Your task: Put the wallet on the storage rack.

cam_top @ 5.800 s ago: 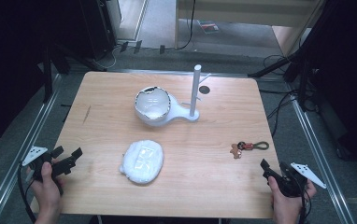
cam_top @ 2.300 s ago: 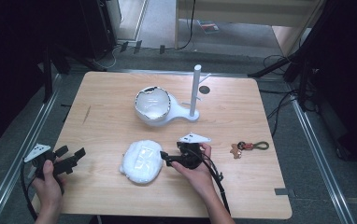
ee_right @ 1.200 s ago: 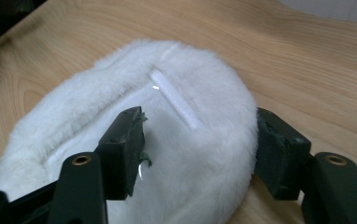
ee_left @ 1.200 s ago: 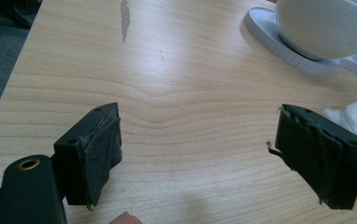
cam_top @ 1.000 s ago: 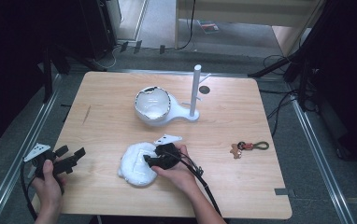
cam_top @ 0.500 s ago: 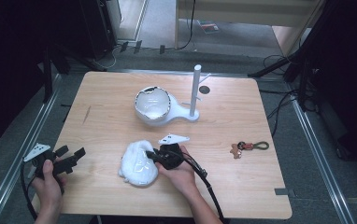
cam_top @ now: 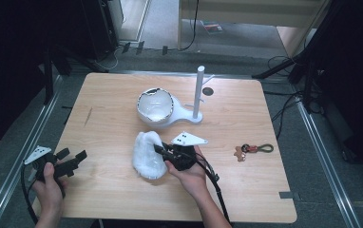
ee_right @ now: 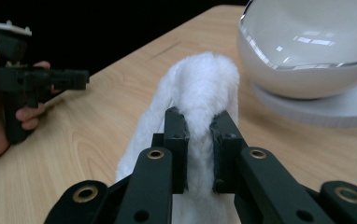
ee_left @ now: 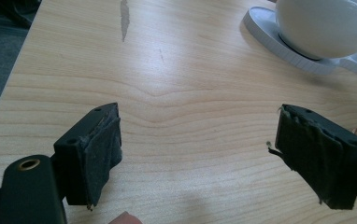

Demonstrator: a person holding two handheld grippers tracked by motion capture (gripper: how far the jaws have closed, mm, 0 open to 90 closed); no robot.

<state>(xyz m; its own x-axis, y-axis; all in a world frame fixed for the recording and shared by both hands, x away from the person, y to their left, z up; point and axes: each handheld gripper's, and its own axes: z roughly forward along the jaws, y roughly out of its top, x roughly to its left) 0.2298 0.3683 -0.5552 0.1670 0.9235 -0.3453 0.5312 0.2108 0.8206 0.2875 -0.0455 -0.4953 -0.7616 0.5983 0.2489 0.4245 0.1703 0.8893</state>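
Right gripper view puts the white fluffy cushion (ee_right: pixel 200 84) squarely between the black jaws of the right gripper (ee_right: pixel 199 140), which are clamped narrow on a pinched ridge of its pile. From the high view the cushion (cam_top: pixel 147 153) sits near the middle of the table (cam_top: pixel 122 199), partly raised on its right edge, with the white egg-shaped bed (cam_top: pixel 155 105) on its stand at twelve o'clock from it and close by. The left gripper (cam_top: pixel 70 159) rests at about eight o'clock on the table, well apart; its own view shows its jaws standing wide with only bare wood between them.

My worry is the hold itself: the jaws seem to bite mostly fur and a thin fold, so as the cushion comes up its loose bulk could drag and slide out. If it is bound for the bed, the hanging end could catch the jagged rim (cam_top: pixel 144 95) and tip or shove the light stand, whose upright post (cam_top: pixel 199 90) stands at two o'clock. A small keychain (cam_top: pixel 253 149) at three o'clock lies clear of any likely path.
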